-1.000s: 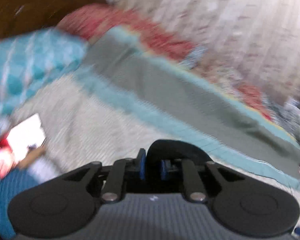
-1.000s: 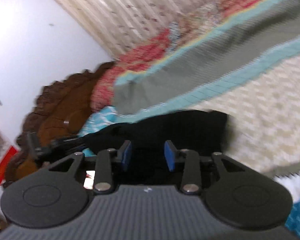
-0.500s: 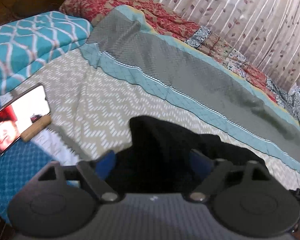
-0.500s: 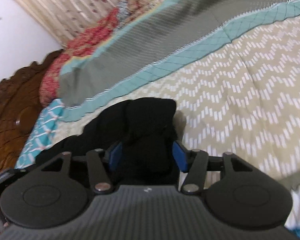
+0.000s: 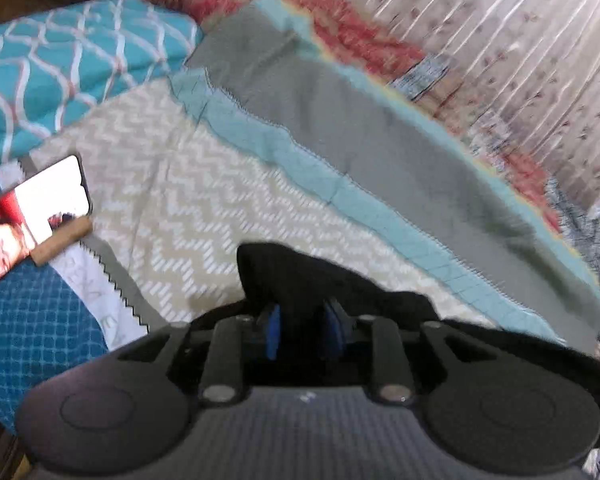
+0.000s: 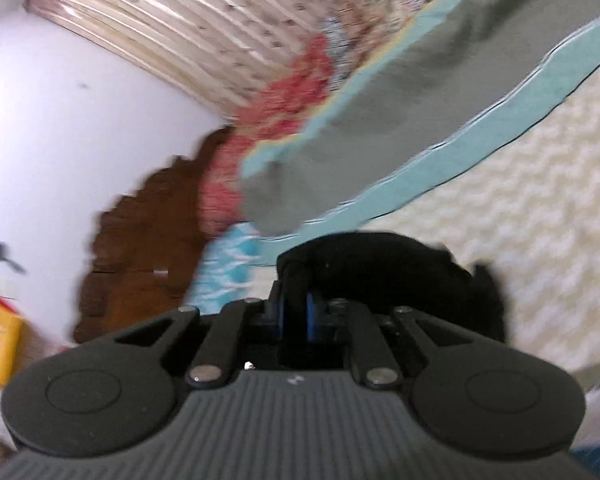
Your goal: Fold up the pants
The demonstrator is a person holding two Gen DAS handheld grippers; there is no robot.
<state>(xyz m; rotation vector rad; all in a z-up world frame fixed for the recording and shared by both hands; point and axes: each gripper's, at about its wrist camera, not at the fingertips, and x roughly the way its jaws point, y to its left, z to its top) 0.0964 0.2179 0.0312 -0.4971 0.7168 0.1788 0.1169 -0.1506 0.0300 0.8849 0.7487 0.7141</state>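
Observation:
The black pants [image 5: 292,272] lie bunched on the beige zigzag bedspread [image 5: 172,184]. My left gripper [image 5: 302,330] is shut on a fold of the black fabric, which fills the space between its blue pads. In the right wrist view my right gripper [image 6: 296,316] is shut on another part of the black pants [image 6: 380,260], and the cloth bulges up over the fingers. The view is blurred. Most of the pants are hidden under the grippers.
A grey blanket with a teal border [image 5: 380,152] runs across the far side of the bed. A teal patterned pillow [image 5: 60,64] and a lit phone on a wooden stand [image 5: 40,208] are at the left. A carved wooden headboard [image 6: 140,248] and a striped curtain [image 6: 200,20] stand behind.
Both grippers stood open around the black fabric half a second ago and have now closed on it. The right gripper has swung up and left, towards the headboard.

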